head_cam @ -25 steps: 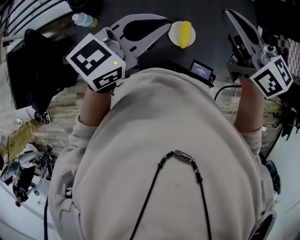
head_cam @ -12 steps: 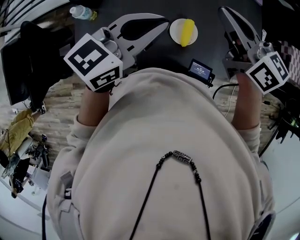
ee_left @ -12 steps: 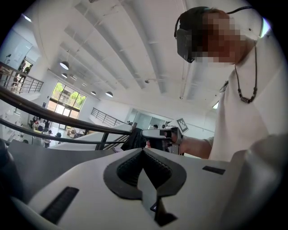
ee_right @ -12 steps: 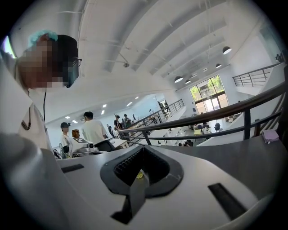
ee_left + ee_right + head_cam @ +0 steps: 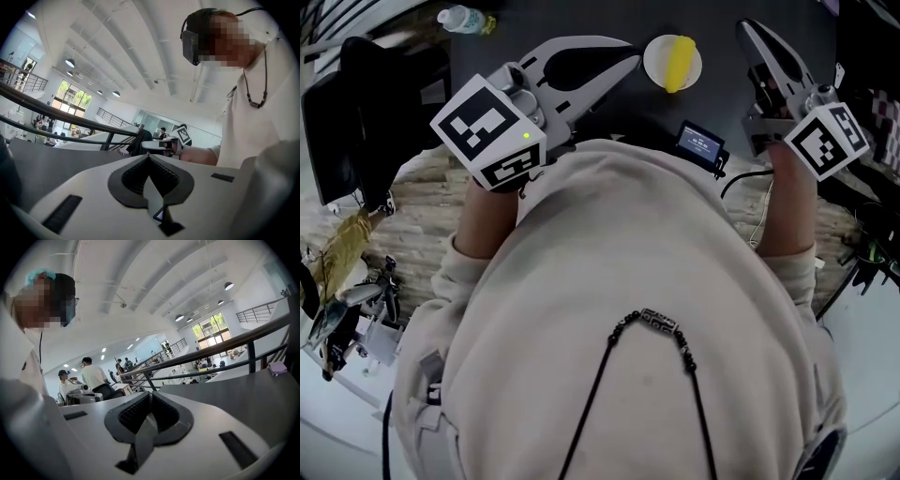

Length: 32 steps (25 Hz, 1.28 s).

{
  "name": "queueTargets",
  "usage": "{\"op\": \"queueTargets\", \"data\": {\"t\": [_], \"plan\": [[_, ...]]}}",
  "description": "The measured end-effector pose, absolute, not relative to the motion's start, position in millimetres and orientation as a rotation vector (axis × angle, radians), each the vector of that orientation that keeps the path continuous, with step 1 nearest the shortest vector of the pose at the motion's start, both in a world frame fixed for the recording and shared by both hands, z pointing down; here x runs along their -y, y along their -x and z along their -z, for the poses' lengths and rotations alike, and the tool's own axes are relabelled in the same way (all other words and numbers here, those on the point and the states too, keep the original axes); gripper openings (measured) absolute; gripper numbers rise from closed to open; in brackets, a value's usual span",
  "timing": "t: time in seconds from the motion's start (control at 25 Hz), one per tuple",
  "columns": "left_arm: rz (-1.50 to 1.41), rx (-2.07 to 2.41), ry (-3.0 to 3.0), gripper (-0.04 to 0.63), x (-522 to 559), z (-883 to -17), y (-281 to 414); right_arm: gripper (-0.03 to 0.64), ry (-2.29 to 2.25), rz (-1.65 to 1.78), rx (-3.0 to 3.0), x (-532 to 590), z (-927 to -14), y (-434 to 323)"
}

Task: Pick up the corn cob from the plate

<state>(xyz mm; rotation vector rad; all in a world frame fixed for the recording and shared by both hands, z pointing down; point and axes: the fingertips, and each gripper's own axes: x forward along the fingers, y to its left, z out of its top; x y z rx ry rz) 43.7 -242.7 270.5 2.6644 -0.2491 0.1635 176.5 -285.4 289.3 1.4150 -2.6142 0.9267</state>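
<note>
Torso: a person's pale sweatshirt [image 5: 628, 281] fills the near field, with a beaded necklace [image 5: 656, 321] lying on it.
Marker cubes: one at the near end of each tool, left cube [image 5: 492, 131] and right cube [image 5: 825, 139].
Screen device [image 5: 701, 142]: small, at the near edge of the desk [image 5: 722, 84], between the two tools and nearer than their tips.
Left tool [image 5: 630, 58]: jaws pressed tip to tip, nothing between them.
Right tool [image 5: 748, 30]: jaws likewise closed together and empty.
Plate [image 5: 655, 61]: white, on the dark desk, just right of the left tool's tip and left of the right tool's tip, clear of both.
Corn cob [image 5: 678, 62]: yellow, lying on the plate, touched by neither tool.
Bottle [image 5: 461, 17]: clear, well left of the left tool; cannot tell what it rests on.
</note>
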Motion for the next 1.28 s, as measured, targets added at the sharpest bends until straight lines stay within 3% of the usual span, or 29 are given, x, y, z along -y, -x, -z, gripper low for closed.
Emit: {"op": "queueTargets", "data": {"t": [0.56,1.28], "plan": [[-0.124,0.319,-2.606,0.003,241.1,-271.8,-47.6,0.021,-1.437,-1.048,2.517,293.6,-344.0,-188.9],[-0.117,0.397,-2.545,0.003,239.9,-293.9,-32.2,0.123,-1.409,-1.265,2.33,287.6,-435.9,-196.8]]}}
